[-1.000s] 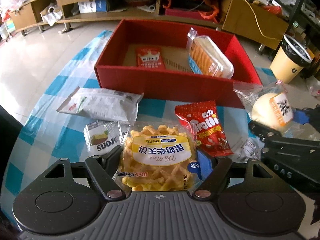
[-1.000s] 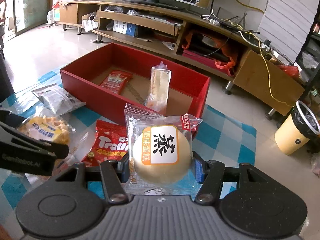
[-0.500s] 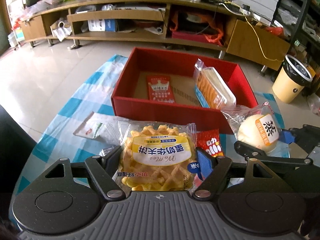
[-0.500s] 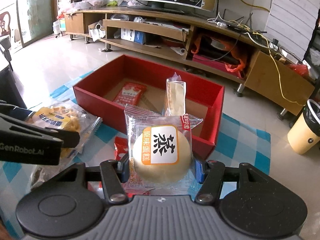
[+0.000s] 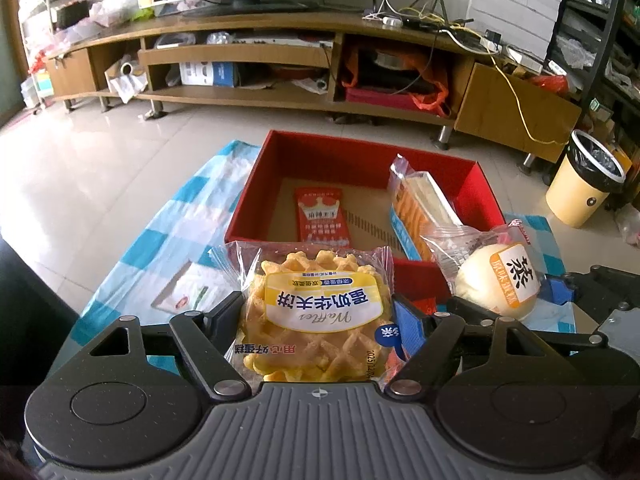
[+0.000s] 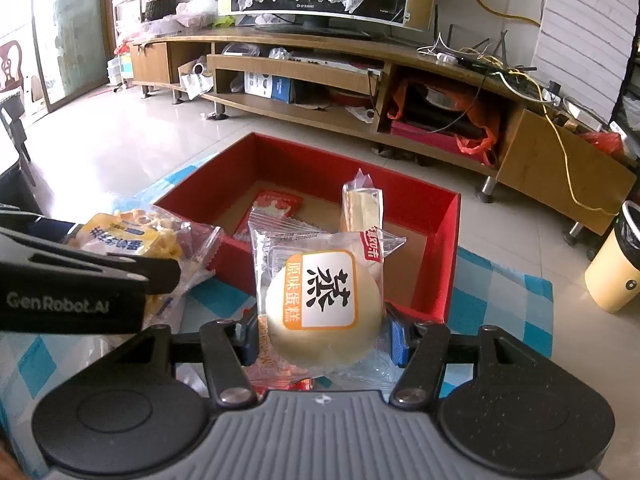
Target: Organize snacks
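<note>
My left gripper is shut on a clear pack of yellow waffles and holds it above the table, just before the red box. My right gripper is shut on a wrapped round steamed cake, also lifted near the box's front wall. The cake also shows in the left wrist view, and the waffle pack in the right wrist view. In the box lie a red sachet and a tall pack of sandwich biscuits.
A white snack pouch lies on the blue checked cloth at the left. A red candy bag lies partly hidden under the cake. A yellow bin stands on the floor at the right. A TV cabinet runs behind.
Both grippers have risen and moved forward toward the red box, each carrying its snack. The loose snacks on the cloth have dropped out of sight below.
</note>
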The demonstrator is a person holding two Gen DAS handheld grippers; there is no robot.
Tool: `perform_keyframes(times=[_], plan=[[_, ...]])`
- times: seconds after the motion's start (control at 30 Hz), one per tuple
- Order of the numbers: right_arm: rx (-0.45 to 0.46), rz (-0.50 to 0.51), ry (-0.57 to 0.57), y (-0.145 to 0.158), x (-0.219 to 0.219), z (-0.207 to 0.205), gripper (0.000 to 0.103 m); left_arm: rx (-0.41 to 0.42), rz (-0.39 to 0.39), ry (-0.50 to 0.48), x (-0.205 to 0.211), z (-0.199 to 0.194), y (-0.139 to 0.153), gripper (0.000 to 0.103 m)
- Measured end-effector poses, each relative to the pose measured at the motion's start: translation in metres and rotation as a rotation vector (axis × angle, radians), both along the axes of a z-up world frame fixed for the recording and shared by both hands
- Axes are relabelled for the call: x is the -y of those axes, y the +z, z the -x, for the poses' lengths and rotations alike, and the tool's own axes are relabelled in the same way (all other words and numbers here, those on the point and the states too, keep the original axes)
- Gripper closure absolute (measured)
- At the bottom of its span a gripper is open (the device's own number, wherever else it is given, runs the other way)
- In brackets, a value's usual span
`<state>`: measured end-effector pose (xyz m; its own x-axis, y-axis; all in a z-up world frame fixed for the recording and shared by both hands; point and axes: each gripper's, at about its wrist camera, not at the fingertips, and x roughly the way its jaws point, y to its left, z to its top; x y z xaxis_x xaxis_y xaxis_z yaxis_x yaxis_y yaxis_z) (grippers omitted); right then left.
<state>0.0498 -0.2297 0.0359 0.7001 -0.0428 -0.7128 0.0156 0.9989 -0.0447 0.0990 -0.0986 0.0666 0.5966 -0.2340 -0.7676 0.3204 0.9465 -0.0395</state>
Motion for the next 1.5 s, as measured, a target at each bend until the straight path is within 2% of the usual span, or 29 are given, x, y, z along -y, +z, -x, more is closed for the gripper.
perform_keyframes(times=[0.5, 0.87, 1.07, 1.5], plan=[[0.044, -0.043, -0.040, 0.017, 0.010, -0.030, 0.045, 0.085, 0.007, -0.003, 0.022, -0.028, 0.021, 0.021], [0.059, -0.095, -0.089, 0.021, 0.028, -0.067, 0.045, 0.107, 0.008, 0.014, 0.041, -0.063, 0.019, 0.021], [0.031, -0.120, -0.119, 0.009, 0.040, -0.093, 0.045, 0.109, -0.011, 0.024, 0.049, -0.084, 0.012, 0.021], [-0.043, -0.127, -0.119, -0.021, 0.044, -0.128, 0.044, 0.050, -0.055, 0.059, 0.051, -0.117, -0.016, 0.021]])
